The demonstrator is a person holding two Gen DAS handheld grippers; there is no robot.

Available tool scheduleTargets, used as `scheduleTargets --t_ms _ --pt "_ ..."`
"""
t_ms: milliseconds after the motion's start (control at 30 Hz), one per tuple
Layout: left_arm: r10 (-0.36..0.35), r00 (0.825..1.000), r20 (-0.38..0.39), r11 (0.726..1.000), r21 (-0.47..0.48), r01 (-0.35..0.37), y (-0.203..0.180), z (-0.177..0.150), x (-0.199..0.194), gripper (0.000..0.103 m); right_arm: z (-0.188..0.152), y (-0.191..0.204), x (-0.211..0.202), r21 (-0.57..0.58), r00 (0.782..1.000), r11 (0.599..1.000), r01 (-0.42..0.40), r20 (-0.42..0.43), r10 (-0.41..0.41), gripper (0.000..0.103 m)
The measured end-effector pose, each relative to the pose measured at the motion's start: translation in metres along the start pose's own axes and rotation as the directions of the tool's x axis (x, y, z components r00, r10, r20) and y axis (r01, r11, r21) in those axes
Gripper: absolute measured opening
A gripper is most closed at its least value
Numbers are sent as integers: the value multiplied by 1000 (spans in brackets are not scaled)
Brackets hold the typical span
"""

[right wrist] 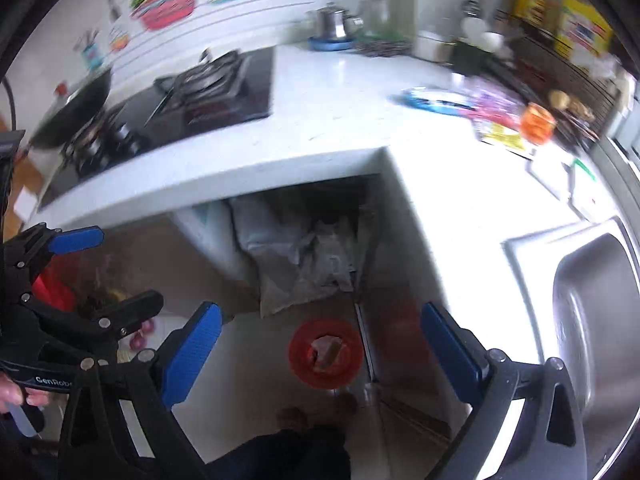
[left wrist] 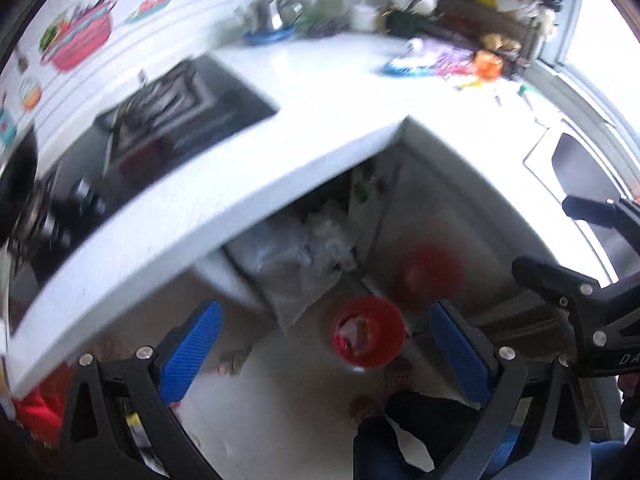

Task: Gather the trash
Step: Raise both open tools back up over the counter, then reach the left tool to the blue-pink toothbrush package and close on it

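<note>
- White L-shaped countertop (left wrist: pixel 328 92) wraps an inner corner, and everything below is placed from it.
- On its left run sits a black gas hob (right wrist: pixel 192 96); on its right run lies a steel sink (right wrist: pixel 592 320).
- Under the corner, in the open space below the countertop, grey plastic bags (left wrist: pixel 304 248) are stuffed.
- Red bin (left wrist: pixel 368 332) stands on the pale floor just in front of that space, with scraps of trash inside it.
- Left gripper (left wrist: pixel 324 352) hangs above the floor, blue pads spread wide, nothing between them.
- Right gripper (right wrist: pixel 320 356) is likewise released and empty, over the bin.
</note>
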State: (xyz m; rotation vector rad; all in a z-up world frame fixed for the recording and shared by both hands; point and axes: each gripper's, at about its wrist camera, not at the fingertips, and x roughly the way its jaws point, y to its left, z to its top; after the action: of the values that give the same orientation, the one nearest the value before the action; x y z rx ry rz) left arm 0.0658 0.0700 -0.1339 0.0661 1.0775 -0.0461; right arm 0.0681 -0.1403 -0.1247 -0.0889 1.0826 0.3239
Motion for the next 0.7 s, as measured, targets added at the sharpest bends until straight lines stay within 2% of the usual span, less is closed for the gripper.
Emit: scheduleTargets --t_ms 300,500,700 --pt "-97 994 43 990 111 91 -52 58 -6 103 15 -51 -44 107 992 989 105 66 -112 100" --pt "-155 986 64 975 172 142 -81 102 -7 103 27 -87 -60 181 981 972 152 94 -171 100" --pt "-184 980 73 959 230 163 -105 156 10 103 50 -132 -63 230 973 957 177 105 -205 100"
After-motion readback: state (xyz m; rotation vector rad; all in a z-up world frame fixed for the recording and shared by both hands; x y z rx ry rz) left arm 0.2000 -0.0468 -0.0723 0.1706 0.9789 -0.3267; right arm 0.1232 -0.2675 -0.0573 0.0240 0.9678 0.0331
